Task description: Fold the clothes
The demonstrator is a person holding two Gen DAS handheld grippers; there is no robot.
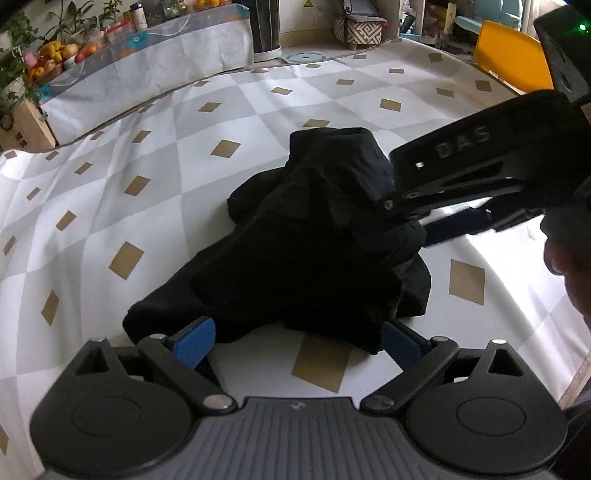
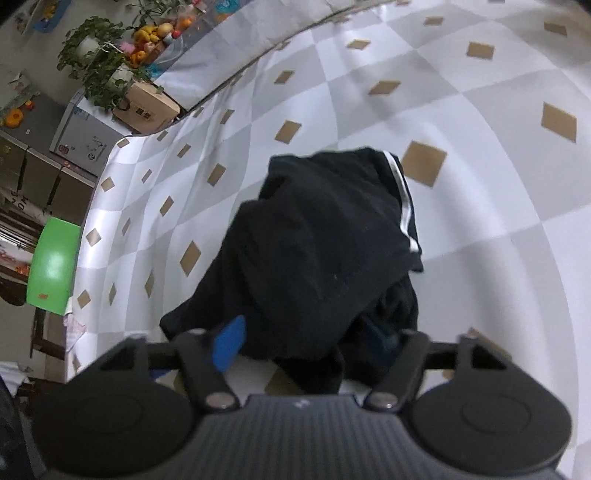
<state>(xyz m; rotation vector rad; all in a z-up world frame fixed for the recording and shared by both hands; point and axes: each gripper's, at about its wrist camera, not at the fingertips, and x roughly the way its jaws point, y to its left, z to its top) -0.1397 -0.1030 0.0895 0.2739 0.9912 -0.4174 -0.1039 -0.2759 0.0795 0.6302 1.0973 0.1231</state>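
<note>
A lived-in home. The table (image 1: 258,96) wears a checked cloth; beyond the hand-held gripper (image 1: 297,341), far left, a covered sideboard (image 1: 147,62) holds fruit (image 1: 59,51) and potted plants (image 2: 96,48). Farther ahead stand a patterned stool (image 1: 364,31) and a yellow chair (image 1: 511,55).

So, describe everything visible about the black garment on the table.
The black garment is soft, matte fabric, bunched in a rumpled, unfolded heap on the checkered tablecloth. A thin white stripe runs along one edge. The left hand-held gripper is open at its near hem; the right hand-held gripper is open, straddling cloth at the pile's edge.
</note>
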